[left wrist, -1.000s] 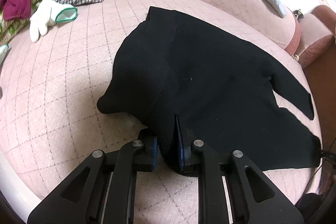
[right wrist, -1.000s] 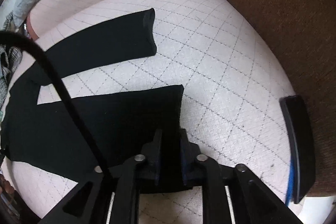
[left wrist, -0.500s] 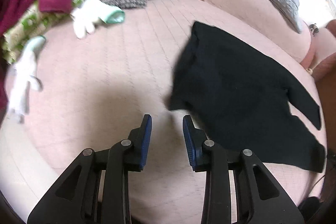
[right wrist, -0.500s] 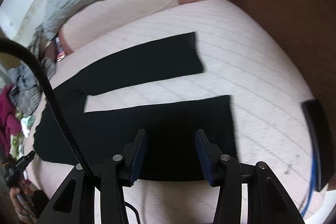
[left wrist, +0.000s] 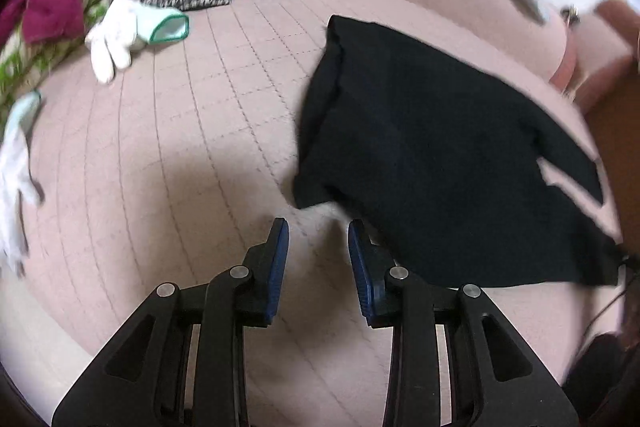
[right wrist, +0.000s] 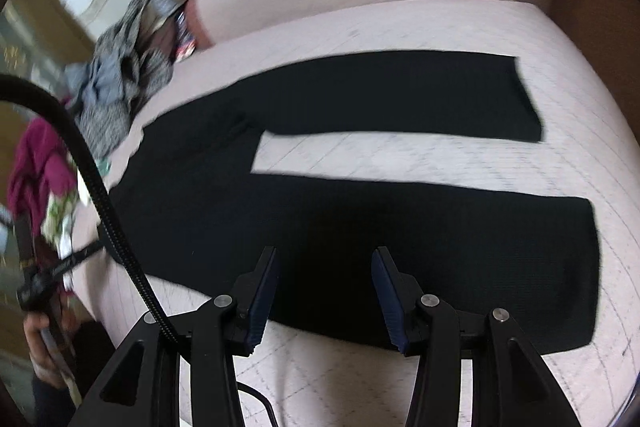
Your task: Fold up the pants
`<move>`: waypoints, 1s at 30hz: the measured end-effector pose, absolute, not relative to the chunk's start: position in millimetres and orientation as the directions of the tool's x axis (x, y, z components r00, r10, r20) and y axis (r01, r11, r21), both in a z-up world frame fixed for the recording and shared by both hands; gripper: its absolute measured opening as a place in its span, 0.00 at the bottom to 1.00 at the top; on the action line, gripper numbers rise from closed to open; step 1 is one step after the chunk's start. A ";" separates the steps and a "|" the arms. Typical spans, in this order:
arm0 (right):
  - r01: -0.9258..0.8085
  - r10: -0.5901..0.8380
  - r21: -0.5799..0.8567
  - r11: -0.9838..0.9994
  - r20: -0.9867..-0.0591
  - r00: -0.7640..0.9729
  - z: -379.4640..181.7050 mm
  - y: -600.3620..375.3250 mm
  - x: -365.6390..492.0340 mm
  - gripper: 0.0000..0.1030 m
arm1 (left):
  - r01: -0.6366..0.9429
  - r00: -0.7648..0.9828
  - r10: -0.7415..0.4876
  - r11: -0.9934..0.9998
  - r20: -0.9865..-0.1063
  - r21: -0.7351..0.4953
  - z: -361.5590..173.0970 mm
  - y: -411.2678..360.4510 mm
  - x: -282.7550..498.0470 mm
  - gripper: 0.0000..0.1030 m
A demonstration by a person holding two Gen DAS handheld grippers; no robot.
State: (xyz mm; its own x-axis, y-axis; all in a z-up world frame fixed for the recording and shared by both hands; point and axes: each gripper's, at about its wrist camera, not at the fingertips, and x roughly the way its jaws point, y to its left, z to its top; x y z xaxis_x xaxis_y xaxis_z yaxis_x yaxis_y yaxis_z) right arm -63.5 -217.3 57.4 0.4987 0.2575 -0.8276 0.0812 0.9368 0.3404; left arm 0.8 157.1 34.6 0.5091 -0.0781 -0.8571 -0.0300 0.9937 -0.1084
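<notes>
Both claws had just let go. A second earlier the left gripper pinched the waist end and the right gripper a leg hem; jaws had just been opening and now stood partly apart, nothing between them. Black pants lay flat on the pink quilted bed, legs spread apart. Likely spreading was done, folding not yet started.

Pants hem end cut off at rt edge — clothes pile motion-blurred
</notes>
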 end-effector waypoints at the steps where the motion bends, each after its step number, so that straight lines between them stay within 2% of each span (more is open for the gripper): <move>1: 0.068 0.255 0.329 0.942 -0.833 0.491 56.2 -211.4 -63.3 0.45 | -0.019 0.512 -0.057 0.997 -0.857 -0.078 32.9 156.3 3.8 0.29; 5: 0.054 0.265 0.328 0.943 -0.840 0.473 51.2 -201.9 -61.3 0.45 | 0.011 0.512 -0.081 0.996 -0.855 -0.088 30.6 161.9 22.7 0.29; 10: 0.087 0.270 0.348 0.934 -0.841 0.468 49.2 -205.1 -60.7 0.45 | 0.091 0.517 -0.065 0.996 -0.853 -0.021 26.0 150.3 38.9 0.29; 12: 0.095 0.270 0.354 0.931 -0.838 0.475 51.8 -205.1 -60.6 0.45 | 0.115 0.499 -0.088 0.993 -0.862 -0.035 29.8 148.1 40.4 0.11; 14: 0.095 0.271 0.355 0.930 -0.837 0.476 54.2 -205.2 -60.3 0.45 | 0.120 0.510 -0.108 0.991 -0.853 -0.054 38.7 152.1 37.1 0.09; 19: 0.088 0.273 0.357 0.930 -0.832 0.483 56.2 -203.9 -62.5 0.45 | 0.130 0.545 -0.153 0.987 -0.824 -0.097 64.6 172.8 15.3 0.04; 27: 0.084 0.300 0.377 0.922 -0.835 0.461 47.1 -200.1 -60.8 0.45 | 0.079 0.527 -0.087 0.995 -0.845 -0.054 62.2 187.8 -1.9 0.04; 30: 0.070 0.298 0.368 0.927 -0.837 0.458 48.1 -198.2 -55.6 0.45 | 0.085 0.508 -0.126 0.992 -0.852 -0.096 60.5 185.7 6.4 0.05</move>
